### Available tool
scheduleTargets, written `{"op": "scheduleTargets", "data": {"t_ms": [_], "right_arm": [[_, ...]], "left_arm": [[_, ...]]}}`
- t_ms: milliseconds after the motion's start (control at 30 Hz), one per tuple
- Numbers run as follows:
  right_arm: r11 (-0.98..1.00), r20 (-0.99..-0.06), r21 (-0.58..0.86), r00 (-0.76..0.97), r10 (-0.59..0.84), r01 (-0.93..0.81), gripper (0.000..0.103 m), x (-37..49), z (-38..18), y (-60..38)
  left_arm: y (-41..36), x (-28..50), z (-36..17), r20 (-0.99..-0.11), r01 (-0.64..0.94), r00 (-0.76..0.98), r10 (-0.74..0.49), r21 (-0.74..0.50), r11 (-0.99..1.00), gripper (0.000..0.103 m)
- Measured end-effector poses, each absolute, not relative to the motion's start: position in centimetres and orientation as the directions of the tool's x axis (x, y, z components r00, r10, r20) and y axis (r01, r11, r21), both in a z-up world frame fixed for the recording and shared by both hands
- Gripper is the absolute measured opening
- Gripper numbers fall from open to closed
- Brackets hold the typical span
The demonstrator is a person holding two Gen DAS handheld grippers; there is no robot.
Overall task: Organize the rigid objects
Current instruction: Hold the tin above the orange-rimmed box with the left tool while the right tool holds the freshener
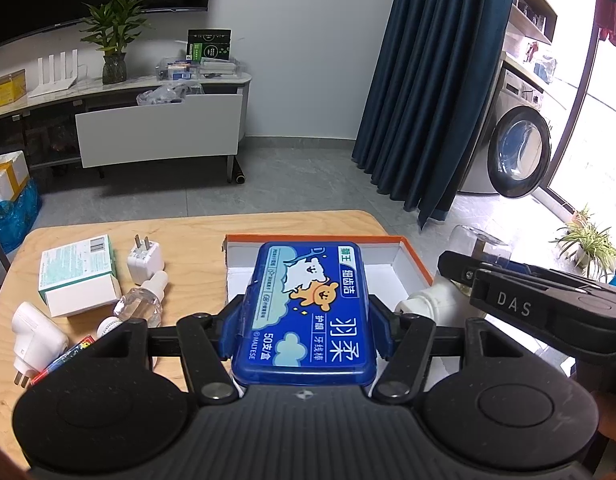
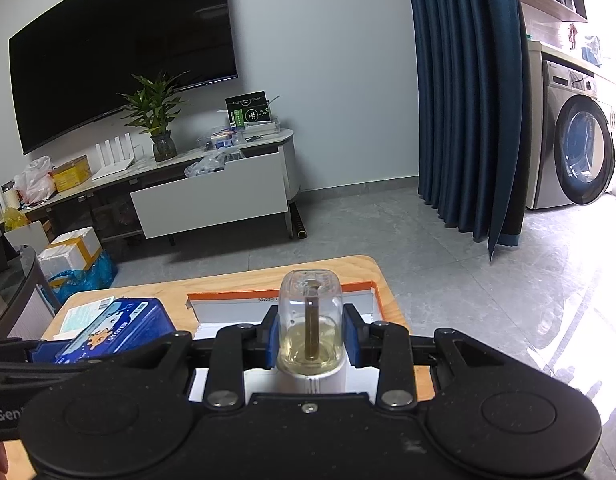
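Note:
My left gripper point(image 1: 305, 312) is shut on a blue floss-pick case point(image 1: 308, 312) with a cartoon label, held above the near side of an orange-rimmed white box point(image 1: 404, 264) on the wooden table. My right gripper point(image 2: 311, 330) is shut on a clear refill bottle point(image 2: 311, 320) with yellowish liquid, a wick and a white base, held over the same box point(image 2: 235, 308). In the left wrist view the right gripper point(image 1: 460, 276) sits at the right, holding the bottle's white base point(image 1: 432, 300). The blue case point(image 2: 107, 332) shows at the left of the right wrist view.
On the table left of the box lie a green-and-white carton point(image 1: 77, 274), a white charger plug point(image 1: 144, 260), a second clear bottle point(image 1: 145, 300), a white adapter point(image 1: 35, 336) and a red-blue tube point(image 1: 63, 360). A TV cabinet point(image 1: 159, 128), curtain point(image 1: 420, 100) and washing machine point(image 1: 516, 148) stand beyond.

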State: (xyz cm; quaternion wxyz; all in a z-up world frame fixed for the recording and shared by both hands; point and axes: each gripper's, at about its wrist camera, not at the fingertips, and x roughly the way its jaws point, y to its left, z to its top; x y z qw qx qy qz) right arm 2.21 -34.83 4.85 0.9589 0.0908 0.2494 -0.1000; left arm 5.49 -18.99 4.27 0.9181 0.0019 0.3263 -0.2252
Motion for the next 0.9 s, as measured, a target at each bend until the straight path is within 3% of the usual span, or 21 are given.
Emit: {"op": "scheduleTargets", "data": {"t_ms": [900], "right_arm": [[0.964, -0.49, 0.127, 0.86, -0.145, 0.235, 0.039, 2.21, 5.26, -35.02]], "left_arm": [[-18.87, 5.24, 4.55, -0.591, 0.423, 0.688, -0.422, -0.145, 0.894, 0.063]]}}
